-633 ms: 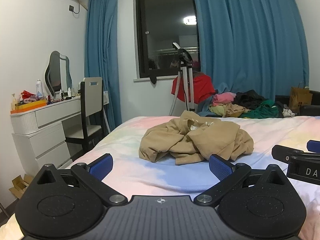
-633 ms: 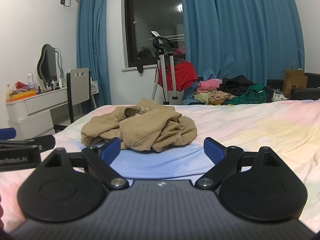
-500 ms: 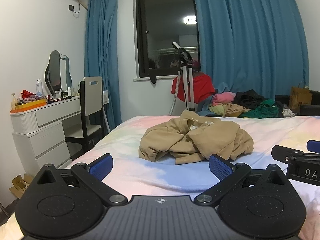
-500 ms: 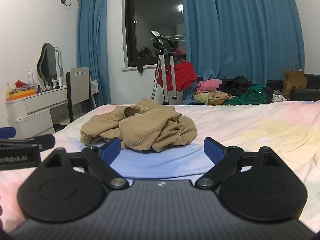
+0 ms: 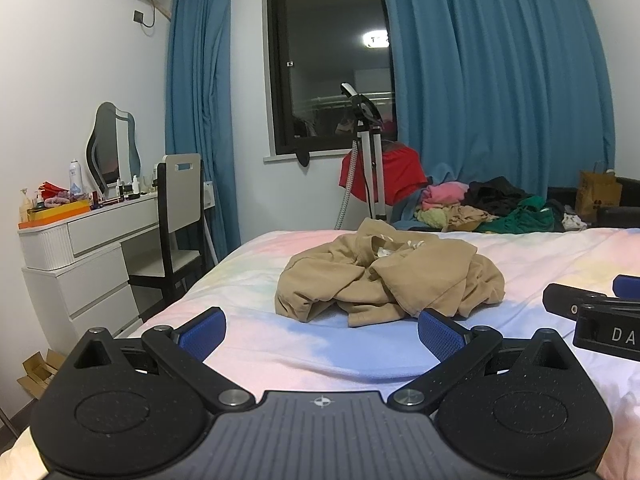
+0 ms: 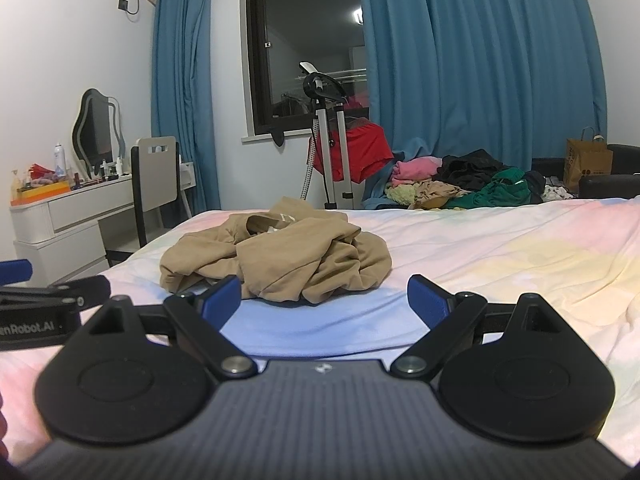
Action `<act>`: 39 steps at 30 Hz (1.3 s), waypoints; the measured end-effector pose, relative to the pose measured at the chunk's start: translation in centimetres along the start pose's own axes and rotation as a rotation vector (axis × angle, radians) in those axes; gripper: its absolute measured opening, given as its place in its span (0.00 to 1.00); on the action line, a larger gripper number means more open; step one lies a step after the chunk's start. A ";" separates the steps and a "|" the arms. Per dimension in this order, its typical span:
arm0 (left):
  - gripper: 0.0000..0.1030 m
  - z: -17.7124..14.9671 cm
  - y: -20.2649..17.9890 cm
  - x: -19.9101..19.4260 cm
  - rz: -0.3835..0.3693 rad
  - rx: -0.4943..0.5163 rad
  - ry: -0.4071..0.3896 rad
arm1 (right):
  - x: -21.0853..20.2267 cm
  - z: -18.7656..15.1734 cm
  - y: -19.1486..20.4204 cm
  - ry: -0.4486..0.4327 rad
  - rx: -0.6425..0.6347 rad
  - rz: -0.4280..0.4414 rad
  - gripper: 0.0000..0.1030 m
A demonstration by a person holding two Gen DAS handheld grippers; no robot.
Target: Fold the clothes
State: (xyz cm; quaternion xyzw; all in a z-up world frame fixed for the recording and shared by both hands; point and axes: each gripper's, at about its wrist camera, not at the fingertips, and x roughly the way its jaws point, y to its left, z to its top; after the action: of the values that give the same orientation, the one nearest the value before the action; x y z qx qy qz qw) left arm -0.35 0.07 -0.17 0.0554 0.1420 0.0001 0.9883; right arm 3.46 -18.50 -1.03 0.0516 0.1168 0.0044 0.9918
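Observation:
A crumpled tan garment lies in a heap on the pastel bedspread, ahead of both grippers; it also shows in the right wrist view. My left gripper is open and empty, low over the bed, a short way in front of the heap. My right gripper is open and empty, its left blue pad close to the heap's near edge. Each gripper shows at the edge of the other's view: the right one and the left one.
A pile of mixed clothes lies beyond the bed's far edge by the blue curtains. A garment steamer stand with a red garment stands by the window. A white dresser and chair stand left of the bed.
The right gripper has crept slightly closer to the tan heap. The left gripper has hardly moved. Both stay open.

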 end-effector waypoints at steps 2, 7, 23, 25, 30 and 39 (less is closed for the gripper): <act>1.00 0.0 0.0 0.1 -0.001 0.001 0.001 | 0.1 0.0 0.0 0.001 0.001 -0.001 0.89; 1.00 0.0 0.0 0.0 -0.004 -0.001 0.002 | 0.0 0.0 0.0 0.000 0.003 -0.001 0.89; 1.00 -0.1 0.4 -0.2 -0.047 -0.025 0.021 | -1.8 1.8 0.0 -0.005 -0.034 -0.016 0.89; 1.00 -0.1 0.8 0.0 -0.069 -0.040 0.035 | -2.3 2.2 0.0 -0.007 -0.043 -0.019 0.89; 1.00 0.1 0.7 2.9 -0.085 -0.010 0.075 | -3.8 4.6 -0.3 -0.035 -0.053 -0.014 0.89; 1.00 1.4 -0.1 14.9 -0.110 -0.012 0.149 | -2.0 4.2 -3.8 0.048 0.121 0.000 0.89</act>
State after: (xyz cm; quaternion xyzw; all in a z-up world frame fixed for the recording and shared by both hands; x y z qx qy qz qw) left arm 14.32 0.04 -3.04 0.0414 0.2180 -0.0492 0.9738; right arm 2.53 -22.78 3.13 0.1112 0.1408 -0.0015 0.9838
